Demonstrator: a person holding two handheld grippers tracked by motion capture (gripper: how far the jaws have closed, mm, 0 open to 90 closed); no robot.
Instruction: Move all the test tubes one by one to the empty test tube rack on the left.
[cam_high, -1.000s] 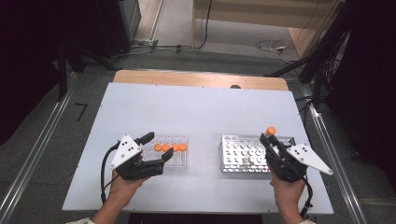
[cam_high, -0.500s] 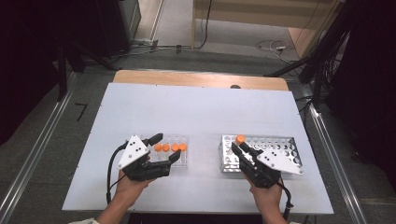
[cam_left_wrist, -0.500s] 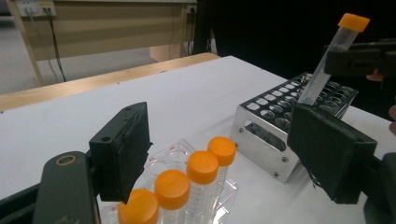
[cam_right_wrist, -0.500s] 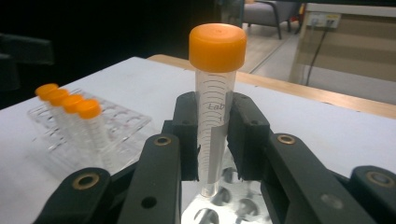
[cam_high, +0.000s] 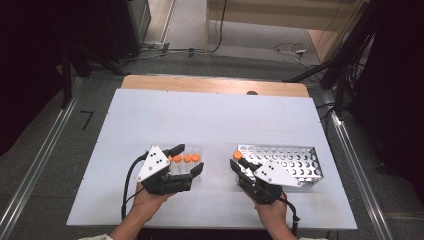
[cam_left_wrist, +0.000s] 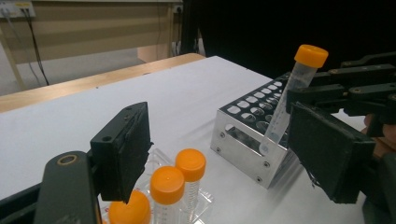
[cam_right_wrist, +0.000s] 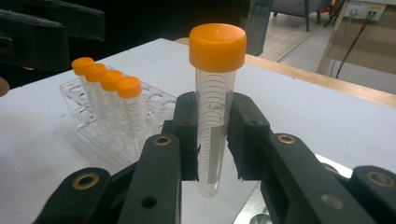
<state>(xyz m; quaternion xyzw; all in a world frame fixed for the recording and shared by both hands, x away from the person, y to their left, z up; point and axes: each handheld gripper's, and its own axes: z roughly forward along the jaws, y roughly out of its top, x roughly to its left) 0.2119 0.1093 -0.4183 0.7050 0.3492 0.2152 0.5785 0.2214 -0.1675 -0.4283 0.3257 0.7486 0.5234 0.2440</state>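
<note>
Tube clamped in right tool | left tool wide | markings legible: right gripper view.

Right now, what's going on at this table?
A person is moving orange-capped tubes from a clear rack to a metal rack. The right tool is shut on one tube, held upright near the metal rack's near left corner, not yet in a hole. The left tool is open over the clear rack, where four capped tubes stand in a row; it grips none of them. The metal rack's visible holes look empty.
</note>
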